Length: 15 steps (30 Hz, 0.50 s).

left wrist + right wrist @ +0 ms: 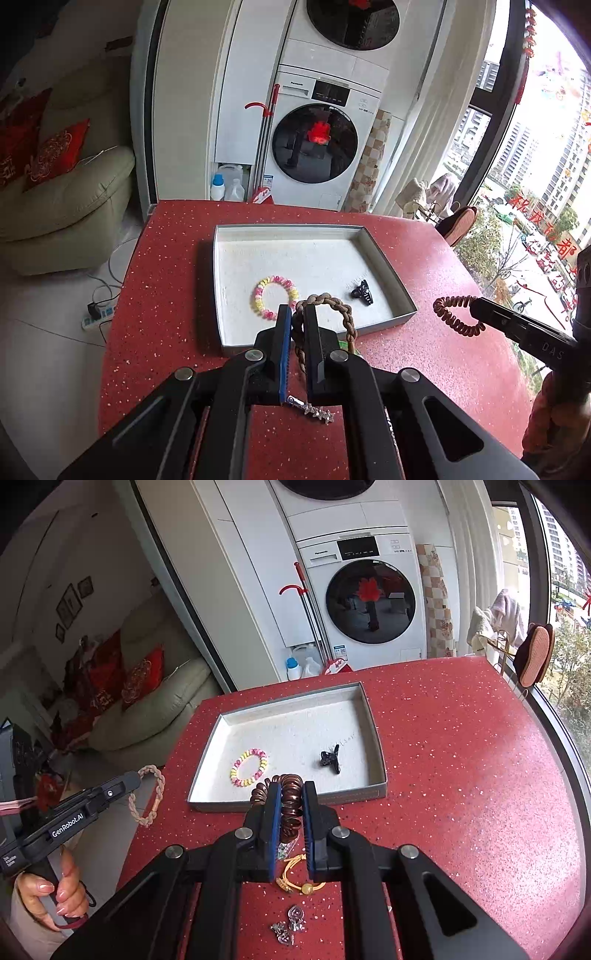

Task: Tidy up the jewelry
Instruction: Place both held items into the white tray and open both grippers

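Note:
My left gripper is shut on a beige braided hair tie, held in the air just before the near edge of the white tray. My right gripper is shut on a brown coiled hair tie, also lifted in front of the tray. Each view shows the other gripper: the right gripper with the coiled tie, and the left gripper with the braided tie. In the tray lie a pink and yellow bead bracelet and a black claw clip.
On the red speckled table, under the grippers, lie a silver star clip, a yellow cord bracelet and small silver pieces. A person's hand holds the left handle. A washing machine stands beyond the table, a sofa to the left.

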Each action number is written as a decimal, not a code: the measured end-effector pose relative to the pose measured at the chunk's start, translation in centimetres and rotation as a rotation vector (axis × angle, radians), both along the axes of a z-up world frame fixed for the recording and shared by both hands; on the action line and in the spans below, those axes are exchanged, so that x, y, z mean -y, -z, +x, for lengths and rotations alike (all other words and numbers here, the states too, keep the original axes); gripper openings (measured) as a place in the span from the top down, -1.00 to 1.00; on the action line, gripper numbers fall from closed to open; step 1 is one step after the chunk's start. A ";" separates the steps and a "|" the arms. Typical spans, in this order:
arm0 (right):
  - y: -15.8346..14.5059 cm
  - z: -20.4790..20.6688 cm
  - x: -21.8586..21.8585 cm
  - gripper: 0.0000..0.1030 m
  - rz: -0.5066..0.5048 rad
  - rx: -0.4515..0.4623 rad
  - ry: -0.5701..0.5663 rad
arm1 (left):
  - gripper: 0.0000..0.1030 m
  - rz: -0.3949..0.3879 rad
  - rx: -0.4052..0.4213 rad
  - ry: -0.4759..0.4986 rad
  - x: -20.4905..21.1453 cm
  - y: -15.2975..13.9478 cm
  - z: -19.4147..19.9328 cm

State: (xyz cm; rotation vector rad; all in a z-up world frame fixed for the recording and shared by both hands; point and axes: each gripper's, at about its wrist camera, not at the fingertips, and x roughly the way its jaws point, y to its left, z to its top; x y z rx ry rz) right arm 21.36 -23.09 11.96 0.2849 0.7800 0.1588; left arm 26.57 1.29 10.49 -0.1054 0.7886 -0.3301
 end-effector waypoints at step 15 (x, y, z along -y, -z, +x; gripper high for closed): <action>6.3 12.1 -0.5 0.76 -0.046 -0.057 0.005 | 0.52 0.082 -0.058 -0.090 3.1 7.1 13.1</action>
